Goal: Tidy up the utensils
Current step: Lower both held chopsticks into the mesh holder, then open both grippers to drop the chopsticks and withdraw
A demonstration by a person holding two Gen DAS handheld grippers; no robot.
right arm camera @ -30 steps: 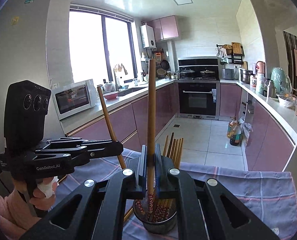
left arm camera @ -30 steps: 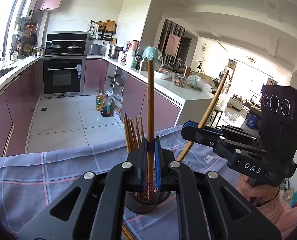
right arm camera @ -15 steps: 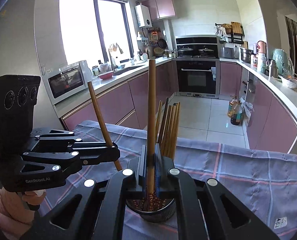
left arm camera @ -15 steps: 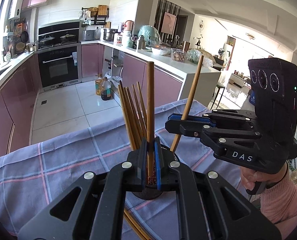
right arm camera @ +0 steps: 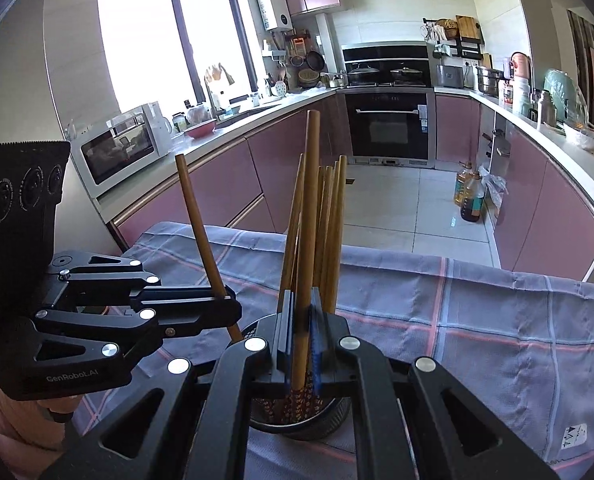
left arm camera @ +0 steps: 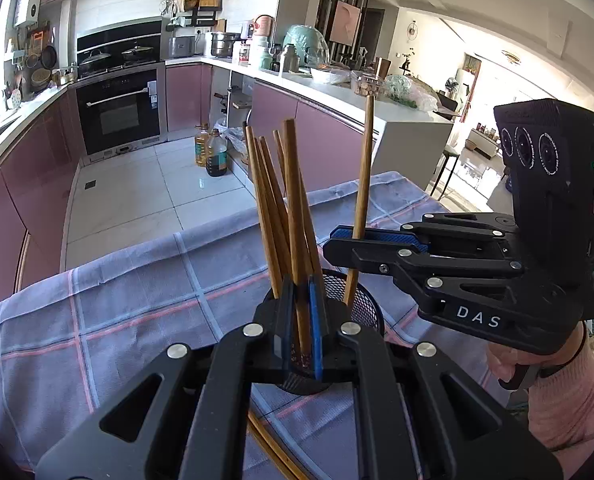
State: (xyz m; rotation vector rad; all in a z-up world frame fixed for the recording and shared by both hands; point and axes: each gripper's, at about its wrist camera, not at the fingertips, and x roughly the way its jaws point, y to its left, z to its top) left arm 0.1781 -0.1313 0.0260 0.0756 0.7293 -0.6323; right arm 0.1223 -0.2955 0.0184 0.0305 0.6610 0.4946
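Note:
A black mesh cup (left arm camera: 367,304) stands on the checked cloth and holds several brown chopsticks (left arm camera: 263,200). My left gripper (left arm camera: 300,332) is shut on one upright chopstick (left arm camera: 291,184) whose lower end is inside the cup. My right gripper (right arm camera: 302,334) is shut on another upright chopstick (right arm camera: 308,208), its patterned tip down in the cup (right arm camera: 337,420). The right gripper also shows in the left wrist view (left arm camera: 355,236), its chopstick (left arm camera: 363,168) entering the cup. The left gripper shows in the right wrist view (right arm camera: 227,300) with its chopstick (right arm camera: 197,216).
A purple checked cloth (left arm camera: 117,304) covers the table. Loose chopsticks (left arm camera: 273,452) lie on it under my left gripper. The table edge (right arm camera: 417,254) drops to the kitchen floor beyond. Counters and an oven stand far behind.
Both grippers have come lower over the cup with their chopsticks. The chopstick tips have gone deeper into the cup and the right gripper's chopstick now stands more upright.

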